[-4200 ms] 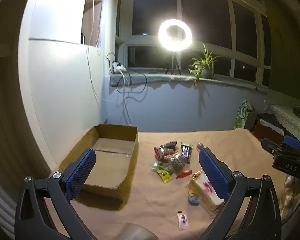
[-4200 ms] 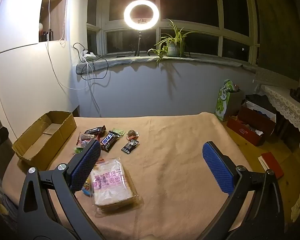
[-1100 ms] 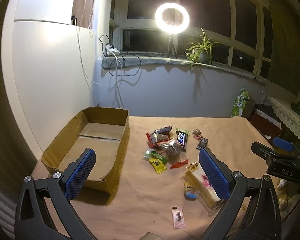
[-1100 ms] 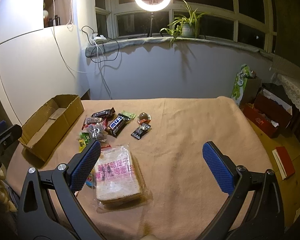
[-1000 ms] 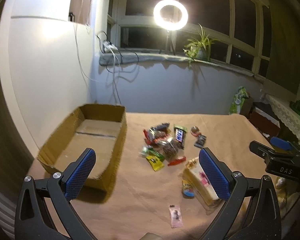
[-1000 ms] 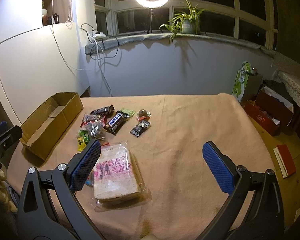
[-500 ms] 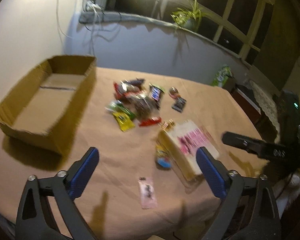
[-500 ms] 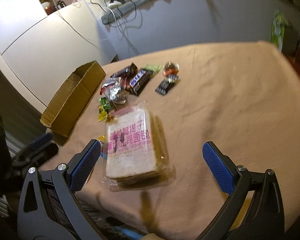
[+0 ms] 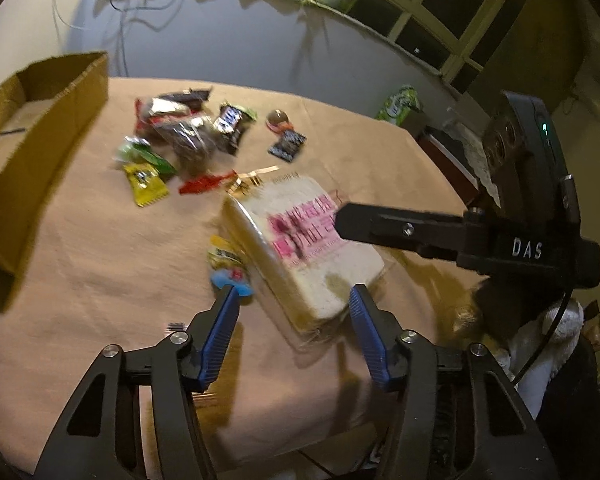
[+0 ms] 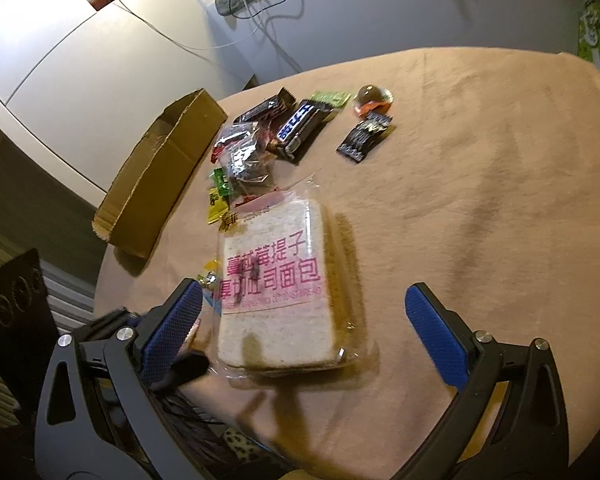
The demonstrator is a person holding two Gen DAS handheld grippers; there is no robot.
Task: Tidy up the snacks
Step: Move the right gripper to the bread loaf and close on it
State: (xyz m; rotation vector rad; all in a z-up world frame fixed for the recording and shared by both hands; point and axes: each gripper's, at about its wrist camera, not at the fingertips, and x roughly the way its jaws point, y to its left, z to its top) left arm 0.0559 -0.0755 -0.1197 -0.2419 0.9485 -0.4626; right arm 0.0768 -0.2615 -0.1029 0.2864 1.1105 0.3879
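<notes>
Fingers (image 10: pixel 434 332) flank bagged bread (image 10: pixel 276 284), candy pile (image 10: pixel 272 136) beyond.

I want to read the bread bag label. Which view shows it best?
Right wrist: the bread bag lies flat and unblocked, its pink print sharp. Left wrist shows the bag blurred, partly behind the right gripper.

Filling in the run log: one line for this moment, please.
left gripper: open, at bread bag | right gripper: open, over bread bag | box: empty

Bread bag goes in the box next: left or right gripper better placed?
Left, probably. The left gripper is open, straddling the bread bag's near corner, on the cardboard box side. The right gripper, open, hovers over it.
</notes>
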